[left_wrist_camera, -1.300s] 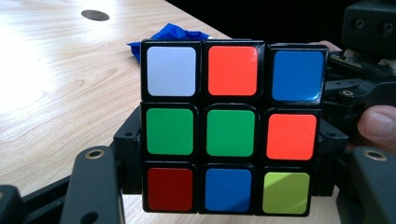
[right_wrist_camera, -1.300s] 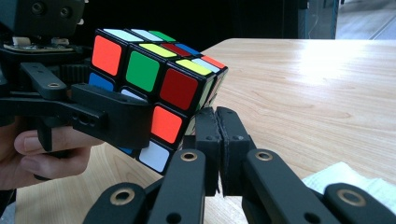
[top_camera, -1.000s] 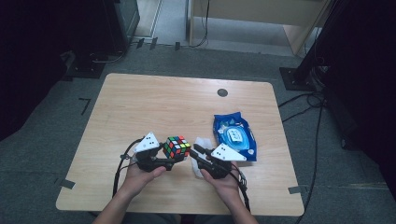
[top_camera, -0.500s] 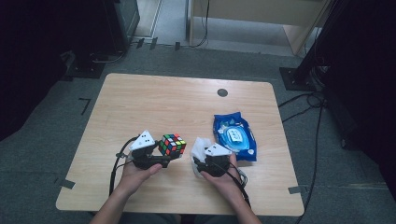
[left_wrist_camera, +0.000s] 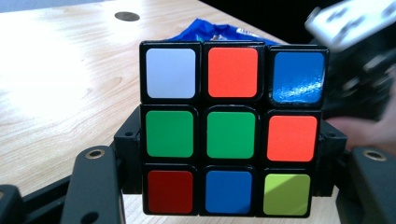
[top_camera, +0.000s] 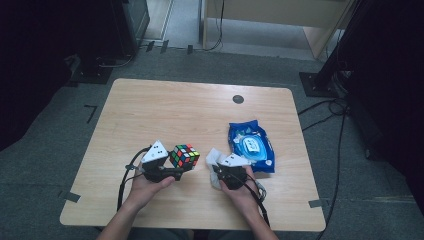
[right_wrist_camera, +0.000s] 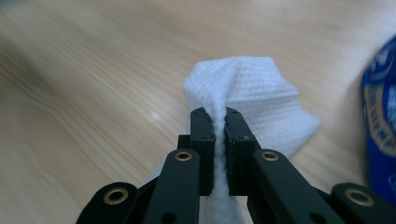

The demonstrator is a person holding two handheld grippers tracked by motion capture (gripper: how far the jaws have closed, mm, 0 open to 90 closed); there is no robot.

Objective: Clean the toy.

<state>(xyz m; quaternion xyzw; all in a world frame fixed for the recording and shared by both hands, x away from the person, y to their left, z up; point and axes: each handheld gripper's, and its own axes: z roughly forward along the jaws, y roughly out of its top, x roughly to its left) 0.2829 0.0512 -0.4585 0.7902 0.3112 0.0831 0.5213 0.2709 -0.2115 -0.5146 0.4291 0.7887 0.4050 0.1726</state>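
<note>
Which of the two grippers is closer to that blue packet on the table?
The right. The right gripper, shut on a white wipe, sits just left of the blue packet. The left gripper, holding the puzzle cube, is farther left, beyond the right one.

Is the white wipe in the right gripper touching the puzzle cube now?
Apart. In the high view a strip of bare table lies between the white wipe and the puzzle cube, held in the left gripper.
</note>
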